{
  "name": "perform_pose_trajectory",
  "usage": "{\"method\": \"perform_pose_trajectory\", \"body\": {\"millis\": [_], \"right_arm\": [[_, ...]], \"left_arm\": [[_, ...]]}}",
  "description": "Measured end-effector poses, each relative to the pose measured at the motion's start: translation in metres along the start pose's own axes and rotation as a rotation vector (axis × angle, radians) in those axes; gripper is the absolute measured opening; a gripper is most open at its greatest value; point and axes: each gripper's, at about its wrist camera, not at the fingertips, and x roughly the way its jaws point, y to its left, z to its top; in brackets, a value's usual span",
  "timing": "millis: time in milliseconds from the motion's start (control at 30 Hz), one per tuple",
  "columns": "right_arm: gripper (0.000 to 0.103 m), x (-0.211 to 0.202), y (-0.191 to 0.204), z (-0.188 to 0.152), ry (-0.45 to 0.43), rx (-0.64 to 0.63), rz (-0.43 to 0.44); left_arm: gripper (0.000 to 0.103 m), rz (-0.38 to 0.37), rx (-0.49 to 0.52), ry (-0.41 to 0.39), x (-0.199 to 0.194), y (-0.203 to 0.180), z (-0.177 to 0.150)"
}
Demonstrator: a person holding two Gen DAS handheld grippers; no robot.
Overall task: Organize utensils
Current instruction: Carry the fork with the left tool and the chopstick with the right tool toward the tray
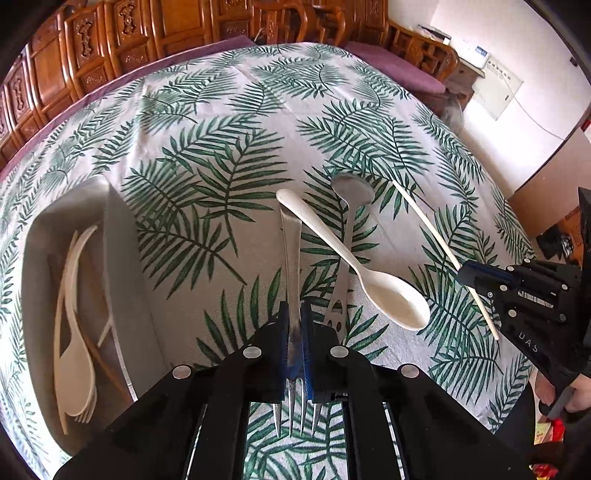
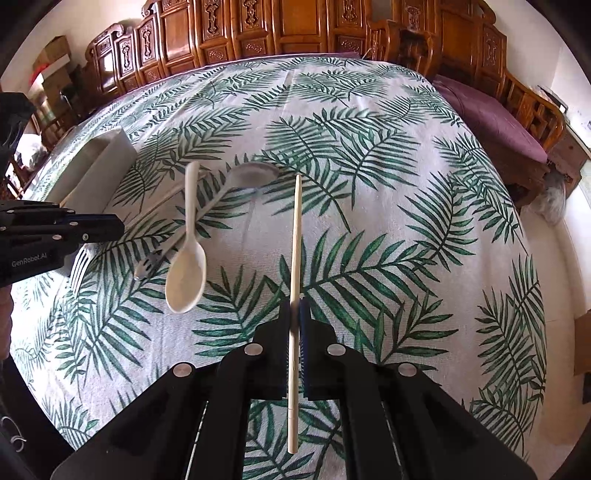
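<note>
My left gripper [image 1: 294, 314] is shut on a metal fork [image 1: 291, 258], tines toward the camera, handle pointing out over the table. My right gripper [image 2: 294, 310] is shut on a pale chopstick [image 2: 295, 236]; it also shows in the left wrist view [image 1: 436, 236] held at the right. A white spoon [image 1: 369, 273] lies across a metal spoon [image 1: 349, 206] on the leaf-print cloth; both show in the right wrist view, the white spoon [image 2: 186, 266] and the metal spoon [image 2: 243, 177]. A white tray [image 1: 122, 258] at the left holds white spoons [image 1: 74, 332] and a fork.
The round table with the leaf-print cloth [image 2: 406, 229] fills both views. Carved wooden cabinets [image 2: 277, 29] and chairs stand behind it. A purple-cushioned bench [image 2: 498, 122] is at the right. The left gripper [image 2: 74, 229] shows at the left edge of the right wrist view.
</note>
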Motion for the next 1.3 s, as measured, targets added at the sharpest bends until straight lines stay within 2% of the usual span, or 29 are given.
{"method": "perform_pose_trajectory", "body": {"millis": [200, 433, 500, 533, 567, 700, 733, 767, 900, 967, 1300], "right_arm": [[0.006, -0.001, 0.01, -0.001, 0.001, 0.006, 0.011], [0.006, -0.008, 0.014, -0.01, -0.004, 0.008, 0.013], [0.006, -0.01, 0.011, -0.012, -0.004, 0.008, 0.01], [0.006, -0.012, 0.009, -0.014, -0.003, 0.011, 0.008], [0.006, -0.013, 0.006, -0.015, -0.003, 0.015, 0.007], [0.006, -0.015, -0.004, -0.018, -0.007, 0.034, 0.005], [0.006, -0.015, -0.006, -0.019, -0.008, 0.039, 0.006], [0.006, -0.015, -0.007, -0.019, -0.009, 0.043, 0.007], [0.006, -0.015, -0.007, -0.021, -0.01, 0.047, 0.012], [0.006, -0.015, -0.005, -0.021, -0.011, 0.044, 0.014], [0.006, -0.021, 0.015, -0.015, -0.026, 0.02, 0.022]], "left_arm": [[0.0, -0.005, 0.008, -0.015, -0.01, 0.008, 0.0], [0.001, -0.065, -0.024, 0.023, 0.01, -0.002, 0.006], [0.013, -0.066, -0.018, 0.029, 0.019, -0.009, 0.005], [0.024, -0.057, -0.012, 0.03, 0.021, -0.012, 0.006], [0.028, -0.056, -0.009, 0.032, 0.024, -0.015, 0.006], [0.028, -0.07, -0.007, 0.049, 0.034, -0.021, 0.005], [0.023, -0.063, -0.002, 0.043, 0.035, -0.023, 0.004], [0.012, -0.055, 0.012, 0.046, 0.036, -0.026, 0.003], [0.011, -0.052, 0.011, 0.037, 0.035, -0.024, 0.0], [0.006, -0.036, -0.003, 0.02, 0.031, -0.019, -0.002], [0.006, -0.025, -0.039, -0.03, 0.005, 0.004, -0.013]]}}
